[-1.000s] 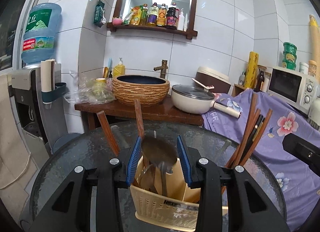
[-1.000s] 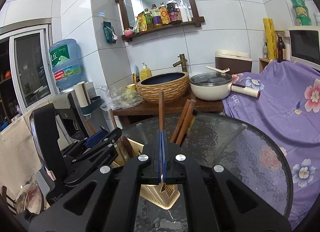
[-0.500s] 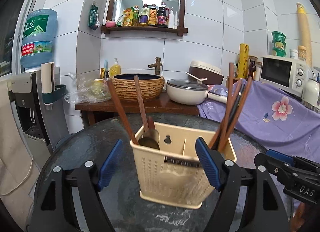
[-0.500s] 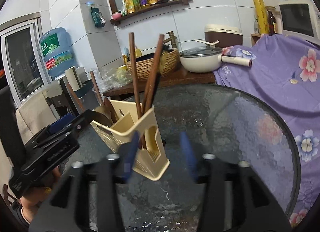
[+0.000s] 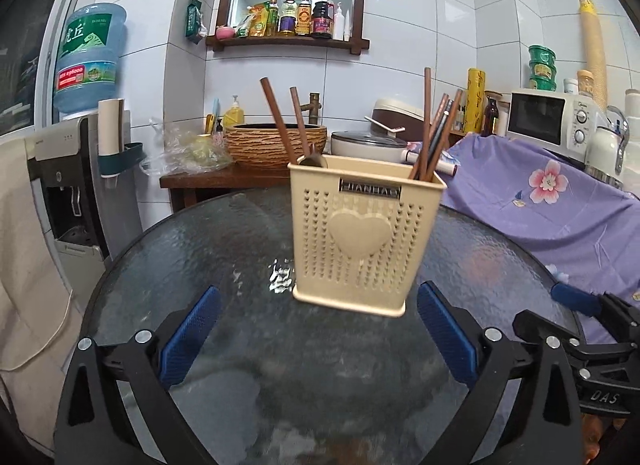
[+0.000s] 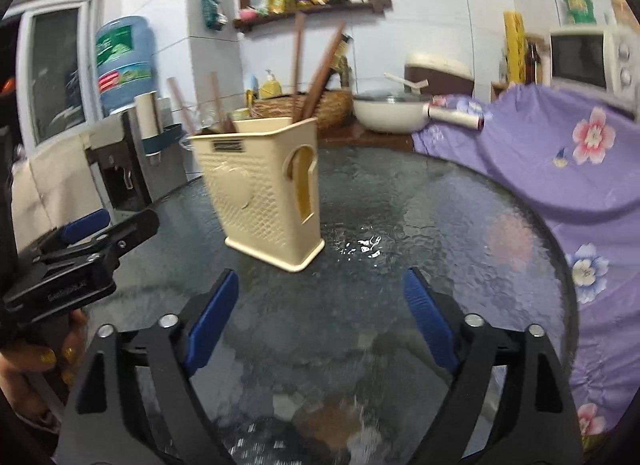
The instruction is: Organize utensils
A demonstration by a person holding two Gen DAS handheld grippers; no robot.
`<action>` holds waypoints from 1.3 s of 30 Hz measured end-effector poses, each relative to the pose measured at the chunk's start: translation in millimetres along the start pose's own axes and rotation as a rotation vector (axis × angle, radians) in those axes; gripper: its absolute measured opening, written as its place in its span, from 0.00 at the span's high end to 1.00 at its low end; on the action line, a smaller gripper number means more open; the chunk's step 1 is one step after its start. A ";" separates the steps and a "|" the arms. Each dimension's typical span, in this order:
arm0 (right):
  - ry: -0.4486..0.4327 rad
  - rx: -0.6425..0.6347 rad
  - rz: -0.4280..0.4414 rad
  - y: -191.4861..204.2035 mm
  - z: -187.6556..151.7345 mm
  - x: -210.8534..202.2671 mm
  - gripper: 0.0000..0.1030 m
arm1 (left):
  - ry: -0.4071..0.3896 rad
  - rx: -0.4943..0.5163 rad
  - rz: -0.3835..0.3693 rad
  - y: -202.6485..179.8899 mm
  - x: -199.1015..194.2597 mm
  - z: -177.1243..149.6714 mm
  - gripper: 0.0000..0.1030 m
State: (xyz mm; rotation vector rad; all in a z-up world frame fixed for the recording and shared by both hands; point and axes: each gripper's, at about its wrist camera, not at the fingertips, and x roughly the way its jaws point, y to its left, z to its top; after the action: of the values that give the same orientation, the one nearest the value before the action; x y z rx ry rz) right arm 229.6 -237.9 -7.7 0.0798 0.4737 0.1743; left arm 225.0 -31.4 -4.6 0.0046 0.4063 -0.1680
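Glass table (image 5: 224,249) bare but for filled utensil caddy (image 5: 362,241); left gripper (image 5: 318,335) and right gripper (image 6: 320,315) both spread empty, sorting looks done, next likely just withdrawing.

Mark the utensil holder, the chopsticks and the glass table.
utensil holder (image 5: 360,233): left wrist view, heart on its front.
chopsticks (image 5: 427,117): left wrist view, tallest stick's shaft.
glass table (image 6: 420,225): right wrist view, bare top.

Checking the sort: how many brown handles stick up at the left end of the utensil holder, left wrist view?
2. Both rise from the left end of the utensil holder: the outer handle leans left, the inner handle stands beside it. Shorter utensils may be hidden below the rim.
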 end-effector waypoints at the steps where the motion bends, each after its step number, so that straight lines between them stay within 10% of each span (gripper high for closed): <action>1: -0.022 -0.020 -0.003 6.2 -5.6 -10.4 0.09 | -0.001 0.003 0.002 1.6 -7.6 -6.0 0.06; 11: -0.101 -0.100 0.023 47.8 -47.8 -77.8 0.06 | -0.025 0.008 0.084 16.1 -77.5 -57.3 0.06; 39: -0.221 -0.121 0.025 65.8 -75.0 -176.1 0.06 | -0.042 -0.061 0.017 18.9 -164.2 -83.6 0.06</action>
State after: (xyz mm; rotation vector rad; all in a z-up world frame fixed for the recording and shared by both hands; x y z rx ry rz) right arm 31.1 -203.2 12.1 -0.0132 0.2415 0.2160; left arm 46.6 17.0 -17.4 -0.0552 0.3696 -0.1384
